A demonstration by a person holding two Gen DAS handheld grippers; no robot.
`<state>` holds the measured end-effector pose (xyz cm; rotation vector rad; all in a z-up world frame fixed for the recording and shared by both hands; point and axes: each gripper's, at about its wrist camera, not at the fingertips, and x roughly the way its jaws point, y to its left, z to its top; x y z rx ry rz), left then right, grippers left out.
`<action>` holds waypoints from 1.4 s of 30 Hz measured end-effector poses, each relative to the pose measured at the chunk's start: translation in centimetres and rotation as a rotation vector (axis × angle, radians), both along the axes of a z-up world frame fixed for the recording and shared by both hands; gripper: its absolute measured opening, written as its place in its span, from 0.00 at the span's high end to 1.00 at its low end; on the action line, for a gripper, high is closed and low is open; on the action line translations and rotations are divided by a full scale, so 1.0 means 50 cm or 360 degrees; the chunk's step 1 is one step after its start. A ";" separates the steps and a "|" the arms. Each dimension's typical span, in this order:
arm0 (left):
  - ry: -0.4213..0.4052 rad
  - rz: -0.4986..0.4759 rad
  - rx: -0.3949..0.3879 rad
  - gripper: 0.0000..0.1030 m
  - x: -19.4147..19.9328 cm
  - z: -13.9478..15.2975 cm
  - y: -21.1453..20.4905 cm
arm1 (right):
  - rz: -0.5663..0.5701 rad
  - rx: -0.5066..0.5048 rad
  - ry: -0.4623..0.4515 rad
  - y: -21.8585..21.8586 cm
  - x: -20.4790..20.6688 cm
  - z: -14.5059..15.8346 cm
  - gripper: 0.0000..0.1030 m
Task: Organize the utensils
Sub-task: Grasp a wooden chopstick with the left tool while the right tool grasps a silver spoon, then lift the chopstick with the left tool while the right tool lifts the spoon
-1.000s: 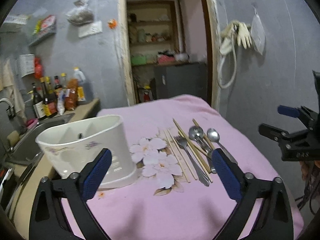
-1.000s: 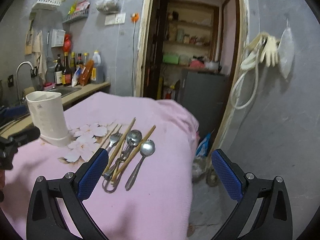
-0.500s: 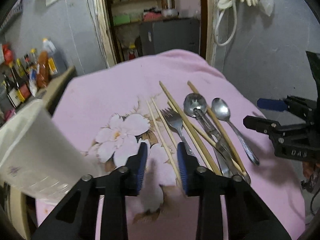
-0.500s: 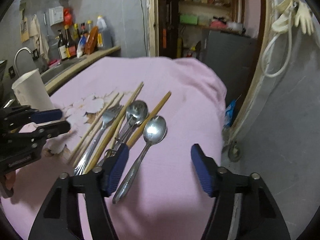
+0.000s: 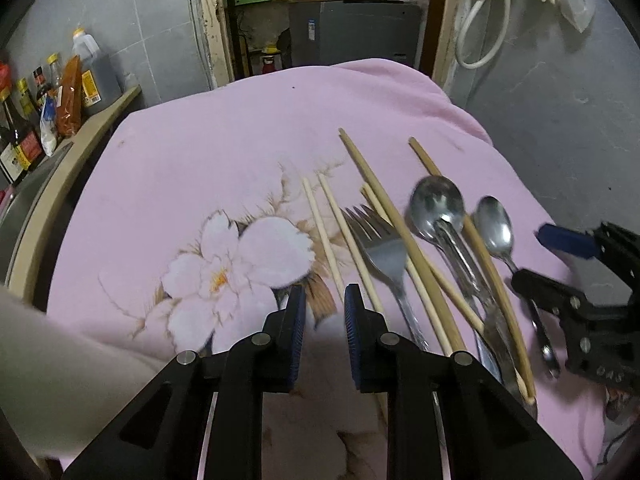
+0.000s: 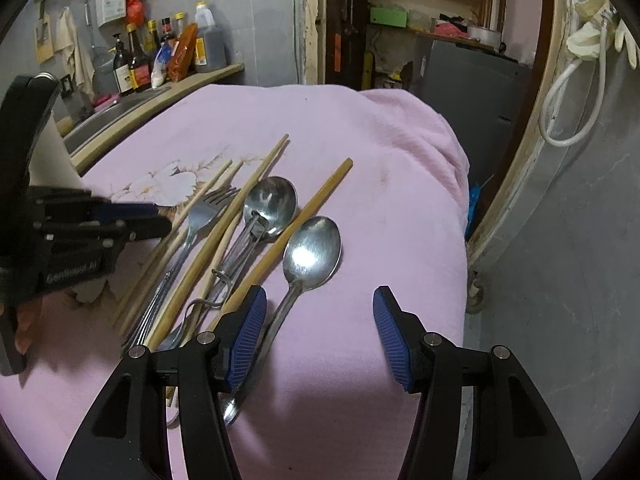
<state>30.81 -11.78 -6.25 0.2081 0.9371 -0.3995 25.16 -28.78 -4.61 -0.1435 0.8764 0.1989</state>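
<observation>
Black hand-held gripper (image 5: 324,312), ribbed blue pads (image 6: 248,336)

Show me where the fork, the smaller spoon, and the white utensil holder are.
fork (image 5: 382,246): left wrist view, base of tines.
smaller spoon (image 6: 312,254): right wrist view, bowl.
white utensil holder (image 6: 50,156): right wrist view, side wall.

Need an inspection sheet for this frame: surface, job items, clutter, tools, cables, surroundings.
Surface: pink floral cloth over the table.
Job's things: chopsticks, fork, two spoons, all loose on the cloth; white holder at left.
Clutter: nothing seen.
Tools: left tool jaws just closing, narrow gap, nothing between; right tool just closing, half open over the near spoon's handle.
Cables: white hose on the wall.
Surroundings: sauce bottles, doorway.
</observation>
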 end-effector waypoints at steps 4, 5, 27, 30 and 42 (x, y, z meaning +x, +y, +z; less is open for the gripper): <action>0.0027 0.0017 0.0016 0.83 0.024 0.001 -0.002 | 0.0032 -0.0032 0.0000 0.006 0.004 -0.002 0.49; 0.0035 0.0017 0.0022 0.83 0.031 0.000 -0.005 | 0.0037 -0.0037 0.0002 0.009 0.006 -0.002 0.49; 0.0111 0.0064 -0.0060 0.98 0.028 -0.007 -0.030 | 0.0025 0.0018 0.0032 0.009 0.057 -0.006 0.70; 0.0056 0.0072 -0.0146 0.98 -0.004 0.006 -0.013 | 0.0017 0.0031 -0.0042 0.006 0.036 0.007 0.70; -0.0557 0.0117 -0.0470 0.98 -0.153 0.115 0.052 | 0.0037 -0.0140 -0.0782 0.073 -0.128 0.096 0.70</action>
